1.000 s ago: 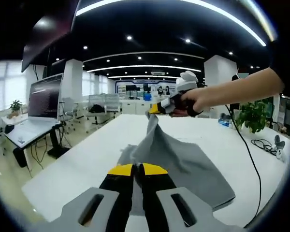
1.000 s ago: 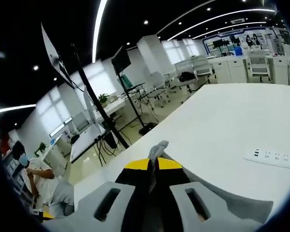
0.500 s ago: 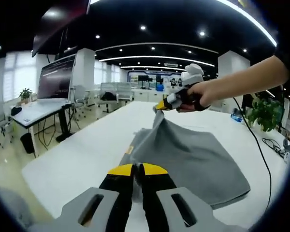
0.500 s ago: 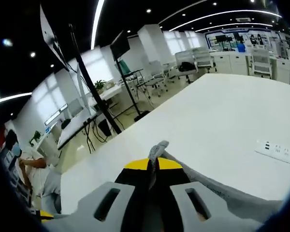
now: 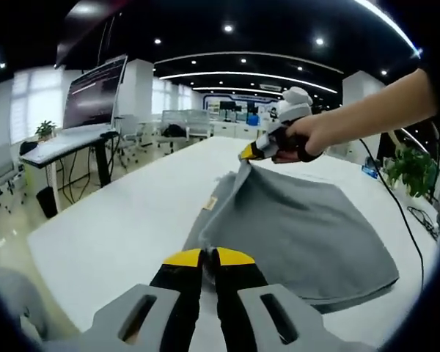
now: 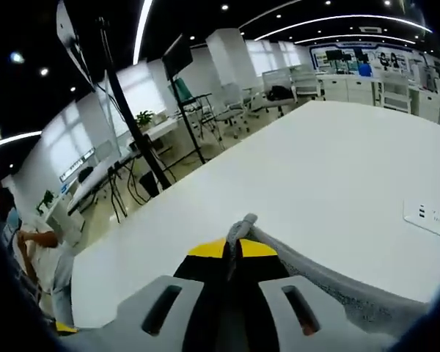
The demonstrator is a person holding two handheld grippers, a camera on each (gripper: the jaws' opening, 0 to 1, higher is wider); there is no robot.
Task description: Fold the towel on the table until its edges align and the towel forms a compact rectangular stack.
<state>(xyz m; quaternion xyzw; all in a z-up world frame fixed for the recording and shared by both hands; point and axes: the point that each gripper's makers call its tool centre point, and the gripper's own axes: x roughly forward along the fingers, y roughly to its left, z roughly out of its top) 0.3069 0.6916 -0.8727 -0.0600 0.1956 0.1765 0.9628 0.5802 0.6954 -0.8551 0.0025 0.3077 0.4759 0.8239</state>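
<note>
A grey towel [image 5: 301,227] lies partly spread on the white table [image 5: 125,220], its near edge raised. My left gripper [image 5: 209,255] is shut on the towel's near corner, the cloth running up from between its yellow-tipped jaws. Across the towel, my right gripper [image 5: 251,151], held by a person's hand, is shut on the far corner and lifts it off the table. In the right gripper view the right gripper [image 6: 232,248] pinches a small tuft of the towel [image 6: 240,224], and grey cloth trails off to the lower right.
A white power strip [image 6: 429,218] lies on the table [image 6: 315,169] at the right. A black cable [image 5: 403,220] runs over the table's right side near a potted plant [image 5: 407,172]. Desks, a monitor [image 5: 95,92] and chairs stand beyond; a seated person [image 6: 37,264] is off the table's left.
The right gripper has lowered the lifted corner towards the table and the towel lies flatter and wider. Both views have shifted with the hands. Both grippers stay shut on the towel.
</note>
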